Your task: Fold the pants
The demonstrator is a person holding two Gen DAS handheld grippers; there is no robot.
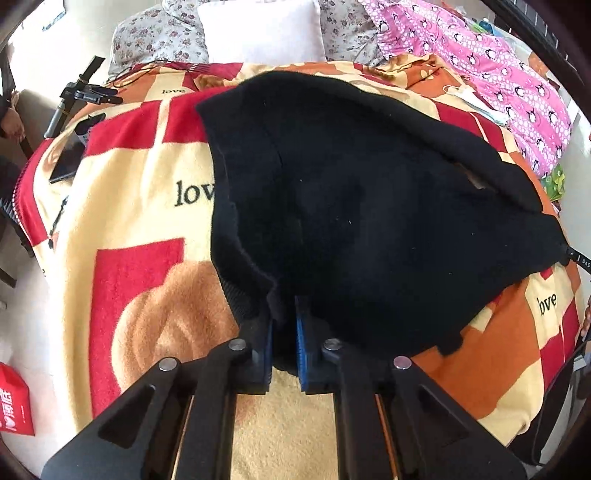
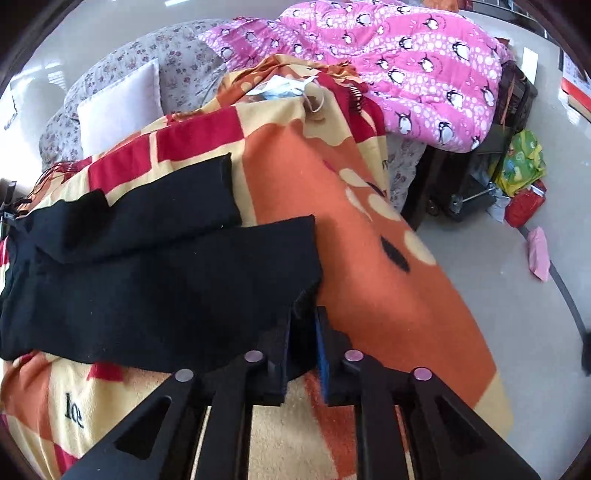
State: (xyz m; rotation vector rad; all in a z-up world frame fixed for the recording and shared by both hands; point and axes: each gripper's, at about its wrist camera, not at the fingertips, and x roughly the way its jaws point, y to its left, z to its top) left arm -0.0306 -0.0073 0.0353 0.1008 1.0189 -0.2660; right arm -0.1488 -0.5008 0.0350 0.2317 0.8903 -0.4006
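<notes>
Black fleece pants (image 1: 351, 206) lie spread on a red, orange and cream blanket (image 1: 140, 206) on a bed. My left gripper (image 1: 284, 314) is shut on the near ribbed edge of the pants, with black cloth between its blue pads. In the right wrist view the pants (image 2: 155, 280) show as two legs side by side, their ends pointing right. My right gripper (image 2: 304, 321) is shut on the near corner of the nearer leg end, over the blanket (image 2: 369, 280).
A white pillow (image 1: 262, 29) and a pink penguin quilt (image 1: 498, 66) lie at the bed's far side. A face mask (image 1: 476, 99) and a dark phone (image 1: 68, 158) rest on the blanket. A black suitcase (image 2: 480, 177) and bags (image 2: 521, 162) stand on the floor right of the bed.
</notes>
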